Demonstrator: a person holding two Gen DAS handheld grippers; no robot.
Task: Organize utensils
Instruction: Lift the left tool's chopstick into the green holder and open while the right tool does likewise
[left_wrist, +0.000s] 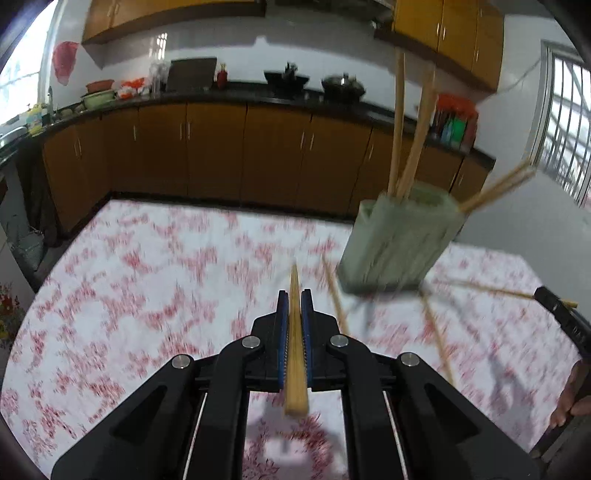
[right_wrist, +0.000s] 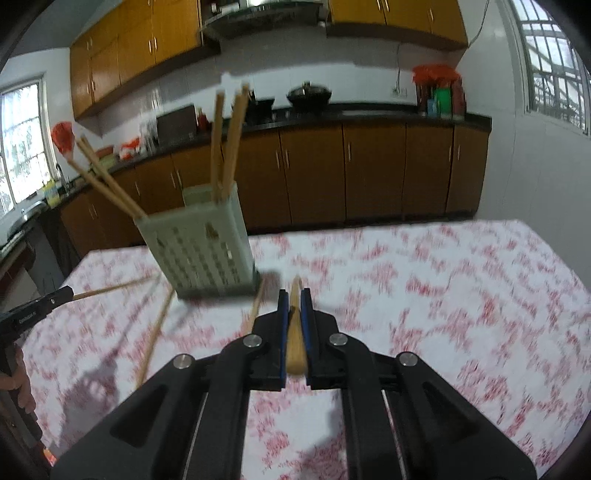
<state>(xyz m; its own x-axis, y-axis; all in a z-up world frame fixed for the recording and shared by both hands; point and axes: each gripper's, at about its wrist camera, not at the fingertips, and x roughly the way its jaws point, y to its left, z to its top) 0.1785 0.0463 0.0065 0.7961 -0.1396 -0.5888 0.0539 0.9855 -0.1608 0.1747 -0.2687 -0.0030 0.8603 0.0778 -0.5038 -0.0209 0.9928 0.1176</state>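
Left wrist view: left gripper (left_wrist: 294, 295) clamped on a chopstick (left_wrist: 295, 332), stick running lengthwise btwn the blue pads (left_wrist: 283, 325), thin tip fwd, thick end sticking back past the jaws at lower centre. Held along the finger axis, prob. so it can be tipped tip-first into the holder (left_wrist: 400, 245), mid-right of frame, pale green, standing on the floral cloth (left_wrist: 147, 295). Holder already w/ two sticks upright (left_wrist: 406, 129) and two more leaning out to the right (left_wrist: 496, 186). Loose sticks (left_wrist: 336, 295) flat on cloth below holder, not yet sorted. Right gripper (left_wrist: 554, 301) at far right edge, pinching another stick. Frame blurred.

Right wrist view: right gripper (right_wrist: 294, 295) shut on its own chopstick (right_wrist: 295, 339), same lengthwise hold, butt end just behind the pads. Holder (right_wrist: 201, 251) upper left of centre, perforated wall facing cam. Loose sticks (right_wrist: 155, 332) on cloth (right_wrist: 443, 295) at left, one touching holder's base or just beside, can't tell. Left gripper (right_wrist: 55, 295) at left edge, gripping a stick. Likely step: both sticks headed for holder; a few more left to pick up.
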